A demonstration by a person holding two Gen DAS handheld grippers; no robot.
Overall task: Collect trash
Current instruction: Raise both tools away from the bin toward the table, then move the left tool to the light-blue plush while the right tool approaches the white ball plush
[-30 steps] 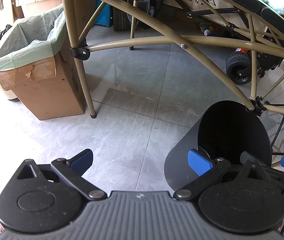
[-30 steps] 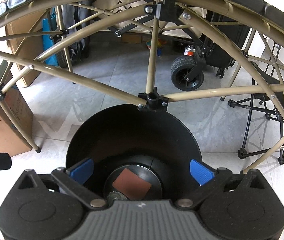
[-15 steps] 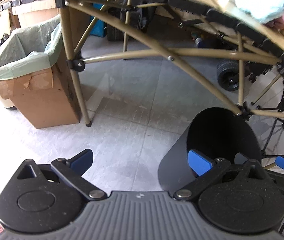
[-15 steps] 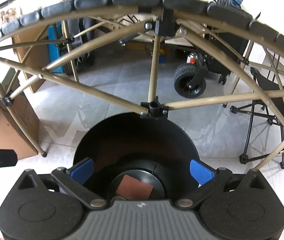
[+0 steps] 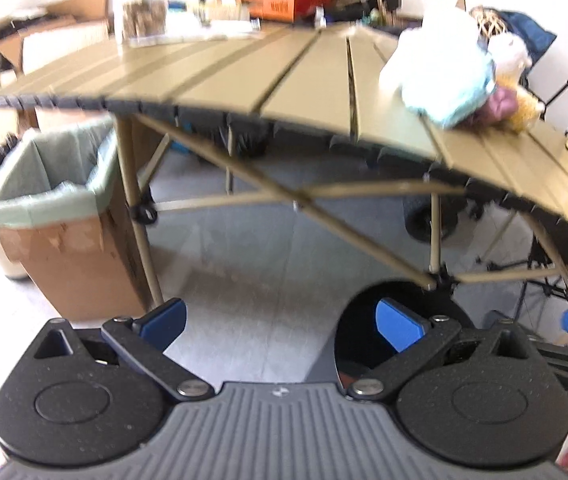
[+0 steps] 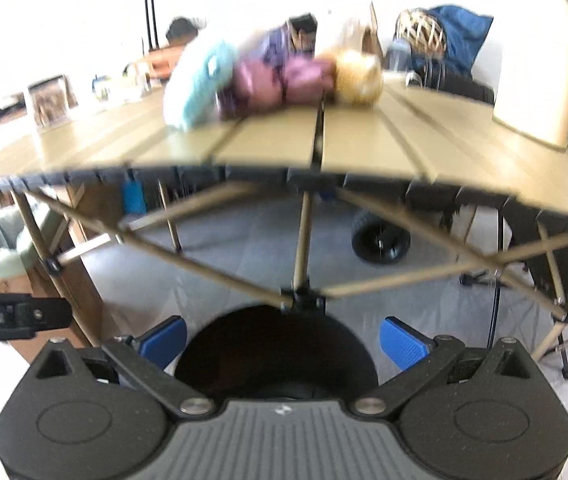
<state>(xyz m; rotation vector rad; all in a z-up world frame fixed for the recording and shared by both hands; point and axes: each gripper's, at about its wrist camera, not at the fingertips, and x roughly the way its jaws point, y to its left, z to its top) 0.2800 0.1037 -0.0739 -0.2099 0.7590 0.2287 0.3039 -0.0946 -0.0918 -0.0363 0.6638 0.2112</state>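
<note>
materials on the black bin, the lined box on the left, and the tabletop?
Black bin: looks like smooth matte plastic; thin, even wall and rim. Could be coated metal.
Lined box: brown corrugated cardboard, with torn, scuffed patches on its face; pale green, thin plastic liner folded over the rim.
Tabletop: tan slats, matte, probably painted aluminium; straight seams between the slats, black end caps.

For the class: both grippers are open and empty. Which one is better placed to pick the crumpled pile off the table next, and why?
Probably the right gripper: in its view the crumpled pile lies almost straight ahead on the table. From the left gripper, the pile sits well off to the right.
</note>
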